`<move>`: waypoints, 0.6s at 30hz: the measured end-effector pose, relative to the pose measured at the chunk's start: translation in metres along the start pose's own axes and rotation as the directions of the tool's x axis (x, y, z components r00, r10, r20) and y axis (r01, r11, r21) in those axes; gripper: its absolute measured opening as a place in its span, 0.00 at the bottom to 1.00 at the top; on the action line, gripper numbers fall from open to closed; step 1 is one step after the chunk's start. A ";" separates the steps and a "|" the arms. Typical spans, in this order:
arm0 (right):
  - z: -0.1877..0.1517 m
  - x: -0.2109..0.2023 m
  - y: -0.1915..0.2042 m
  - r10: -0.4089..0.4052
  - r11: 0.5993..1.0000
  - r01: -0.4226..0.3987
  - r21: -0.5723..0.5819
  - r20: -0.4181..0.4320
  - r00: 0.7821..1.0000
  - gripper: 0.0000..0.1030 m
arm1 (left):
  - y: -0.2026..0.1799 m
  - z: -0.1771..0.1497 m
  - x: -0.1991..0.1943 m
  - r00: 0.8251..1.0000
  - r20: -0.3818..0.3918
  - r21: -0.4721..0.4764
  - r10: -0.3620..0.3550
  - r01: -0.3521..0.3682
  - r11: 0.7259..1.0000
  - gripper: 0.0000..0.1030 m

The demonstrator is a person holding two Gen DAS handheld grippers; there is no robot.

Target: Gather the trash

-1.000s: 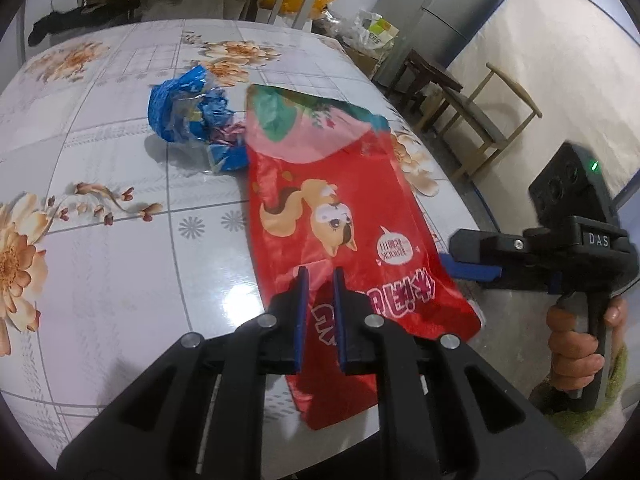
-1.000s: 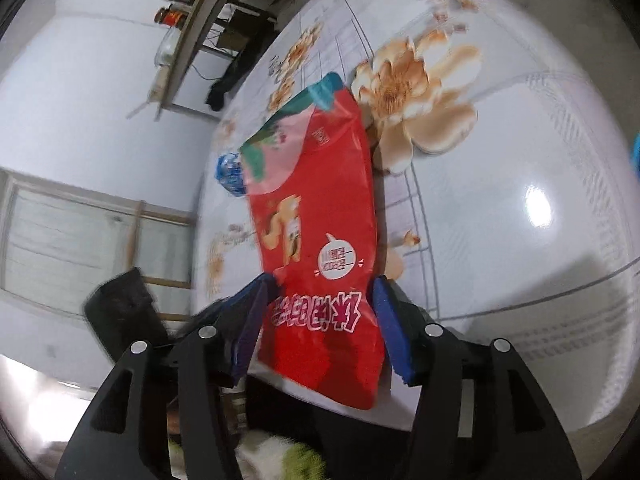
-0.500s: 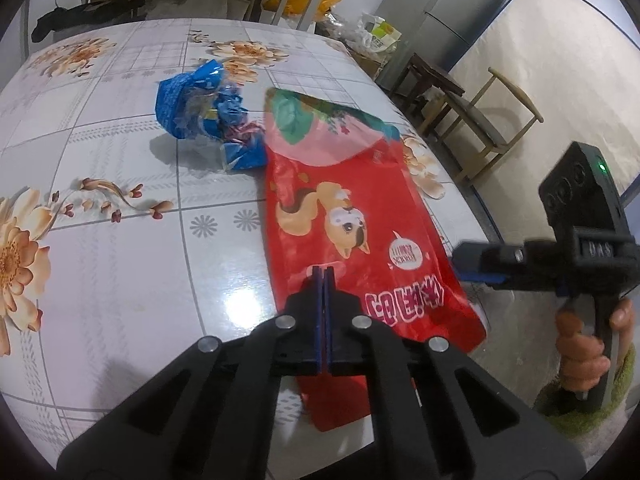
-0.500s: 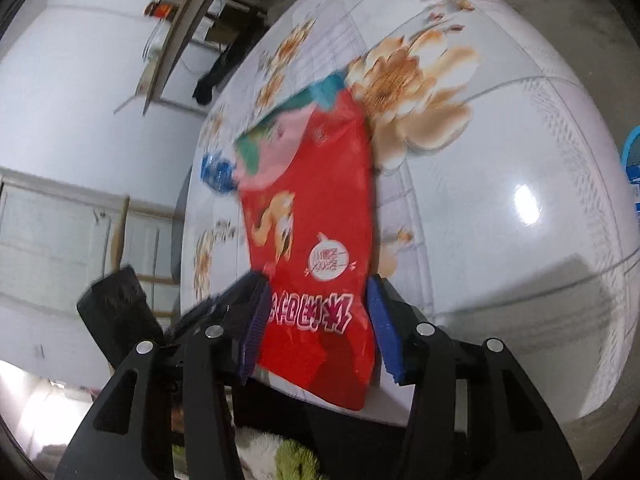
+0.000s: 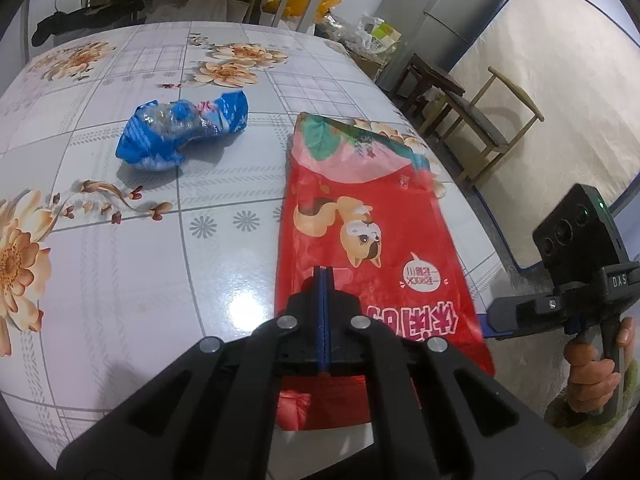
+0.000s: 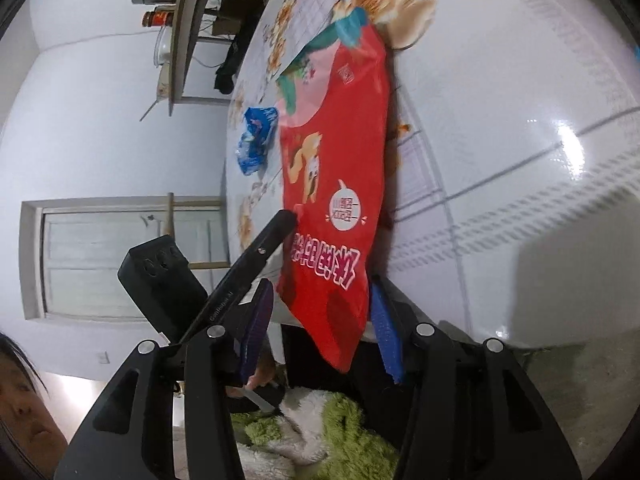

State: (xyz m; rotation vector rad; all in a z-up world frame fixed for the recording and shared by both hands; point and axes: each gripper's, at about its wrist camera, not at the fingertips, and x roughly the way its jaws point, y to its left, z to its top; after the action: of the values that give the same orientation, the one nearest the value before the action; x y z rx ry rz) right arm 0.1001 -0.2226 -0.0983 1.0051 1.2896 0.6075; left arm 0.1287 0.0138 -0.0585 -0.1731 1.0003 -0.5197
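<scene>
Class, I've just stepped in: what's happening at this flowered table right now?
A person is clearing trash with a handheld gripper in each hand. The left gripper is shut on the near end of the red snack bag, which overhangs the table edge. The right gripper is open, its fingers having just been closing either side of that end. A crumpled blue wrapper lies untouched farther back.

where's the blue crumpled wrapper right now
In the left wrist view the blue wrapper lies on the floral table, left of the red snack bag, not touching it.
</scene>
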 end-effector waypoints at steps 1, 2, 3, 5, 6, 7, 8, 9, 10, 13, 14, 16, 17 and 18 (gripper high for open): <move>0.003 0.004 0.002 -0.001 1.000 0.001 -0.003 0.007 1.000 0.44 | 0.000 0.000 0.000 1.000 -0.002 0.001 -0.001 0.001 1.000 0.00; 0.003 0.005 0.002 -0.010 1.000 0.010 -0.007 0.016 1.000 0.39 | 0.000 0.001 0.000 1.000 -0.004 0.002 -0.002 0.002 1.000 0.00; 0.005 0.007 0.003 -0.023 1.000 0.024 -0.012 0.027 0.999 0.35 | 0.000 0.001 0.000 1.000 -0.004 0.001 -0.004 0.004 1.000 0.00; 0.011 0.013 0.006 -0.052 0.999 0.053 -0.014 0.055 0.997 0.21 | 0.000 0.000 0.000 1.000 -0.002 -0.001 -0.007 0.007 1.000 0.00; 0.013 0.014 0.006 -0.061 0.998 0.061 -0.008 0.066 0.996 0.18 | 0.000 0.000 0.000 1.000 -0.002 -0.002 -0.008 0.008 1.000 0.00; 0.014 0.016 0.005 -0.069 0.998 0.069 0.000 0.081 0.994 0.13 | 0.000 0.000 0.000 1.000 -0.002 -0.003 -0.011 0.011 1.000 0.00; 0.016 0.015 0.004 -0.070 0.998 0.070 0.005 0.090 0.993 0.10 | 0.001 0.000 -0.001 1.000 -0.002 -0.004 -0.013 0.013 1.000 0.00; 0.016 0.014 0.003 -0.074 0.997 0.073 0.007 0.100 0.992 0.09 | 0.001 0.000 -0.001 1.000 -0.004 -0.002 -0.015 0.015 1.000 0.00; 0.016 0.012 0.001 -0.079 0.997 0.079 0.004 0.111 0.991 0.07 | 0.001 -0.001 -0.001 1.000 -0.007 0.000 -0.018 0.018 1.000 0.00; 0.013 0.005 0.000 -0.113 0.993 0.117 -0.015 0.149 0.982 0.05 | 0.002 0.001 -0.004 1.000 -0.010 0.012 -0.029 0.029 1.000 0.02; 0.012 0.001 0.000 -0.127 0.991 0.132 -0.019 0.165 0.978 0.05 | 0.003 0.003 -0.008 1.000 0.005 0.016 -0.026 0.026 1.000 0.03; 0.011 -0.009 -0.002 -0.150 0.987 0.157 -0.024 0.194 0.970 0.05 | 0.007 0.007 -0.017 0.999 0.049 0.018 -0.015 0.014 1.000 0.16; 0.011 -0.014 -0.004 -0.155 0.986 0.163 -0.025 0.201 0.967 0.05 | 0.009 0.011 -0.023 0.997 0.079 0.019 0.000 -0.002 1.000 0.21; 0.011 -0.018 -0.006 -0.158 0.986 0.167 -0.024 0.209 0.965 0.05 | 0.011 0.017 -0.030 0.993 0.116 0.024 0.030 -0.033 0.999 0.32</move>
State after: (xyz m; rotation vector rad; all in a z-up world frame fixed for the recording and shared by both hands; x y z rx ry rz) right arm 0.1058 -0.2436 -0.0950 0.8937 1.1578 0.3914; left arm 0.1333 0.0363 -0.0310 -0.1624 0.8819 -0.4881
